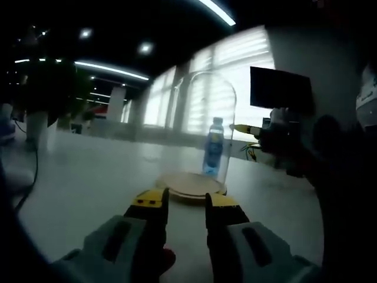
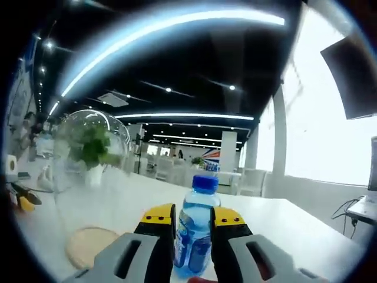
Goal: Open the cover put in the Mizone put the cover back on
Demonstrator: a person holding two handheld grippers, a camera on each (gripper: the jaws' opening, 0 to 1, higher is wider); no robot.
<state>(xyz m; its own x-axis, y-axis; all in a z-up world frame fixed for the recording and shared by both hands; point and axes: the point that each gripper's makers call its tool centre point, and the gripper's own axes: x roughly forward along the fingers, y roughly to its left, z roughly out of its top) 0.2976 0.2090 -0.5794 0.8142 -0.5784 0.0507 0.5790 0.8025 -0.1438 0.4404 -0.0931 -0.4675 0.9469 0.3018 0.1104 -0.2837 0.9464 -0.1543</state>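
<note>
White table [image 1: 88, 177]: right gripper [image 2: 193, 223] clasps upright bottle [image 2: 194, 236] beside dome [image 1: 197, 127]; left gripper [image 1: 185, 203], narrowly parted and empty, faces dome.

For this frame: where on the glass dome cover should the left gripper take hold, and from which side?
Probably the rounded top of the glass dome, coming from above. It stands upright on its wooden base, and its smooth walls look far wider than the left gripper opens; any knob is not discernible. The right gripper is closed on the Mizone bottle, so the left is free.
</note>
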